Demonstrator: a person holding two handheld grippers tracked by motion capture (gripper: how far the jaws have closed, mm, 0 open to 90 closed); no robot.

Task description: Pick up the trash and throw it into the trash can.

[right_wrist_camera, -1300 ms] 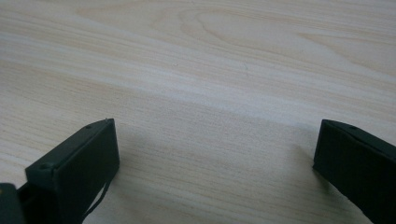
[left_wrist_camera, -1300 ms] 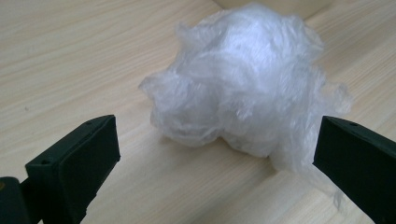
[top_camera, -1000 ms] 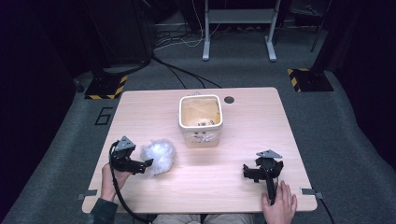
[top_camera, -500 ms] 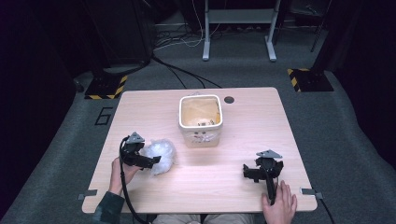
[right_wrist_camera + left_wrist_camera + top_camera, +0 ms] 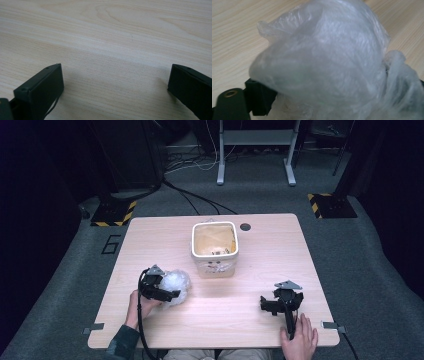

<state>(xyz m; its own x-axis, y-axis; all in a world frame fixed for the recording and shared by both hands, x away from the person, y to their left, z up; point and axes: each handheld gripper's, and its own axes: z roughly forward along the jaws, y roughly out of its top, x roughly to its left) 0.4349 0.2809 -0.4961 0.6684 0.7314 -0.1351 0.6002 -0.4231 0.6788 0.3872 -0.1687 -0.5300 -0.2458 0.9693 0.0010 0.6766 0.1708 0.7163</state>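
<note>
A crumpled clear plastic bag [image 5: 177,283] lies on the left part of the wooden table [image 5: 260,255]. My left gripper [image 5: 169,294] has come in from the bag's left and stands open with its jaws around the bag. In the left gripper view the bag [image 5: 324,62] bulges between the widely spread jaws, and the right one is mostly hidden behind plastic. My right gripper [image 5: 265,306] rests near the front right of the table. It is open, with bare wood between its jaws [image 5: 115,82].
A white square tub [image 5: 215,266] with sandy contents stands at the table's middle back. Just behind it on the right is a small round hole [image 5: 245,226] in the tabletop. Cables and stand feet lie on the dark floor beyond.
My left gripper has moved right onto the bag, which now sits between its jaws. The right gripper has stayed still.
</note>
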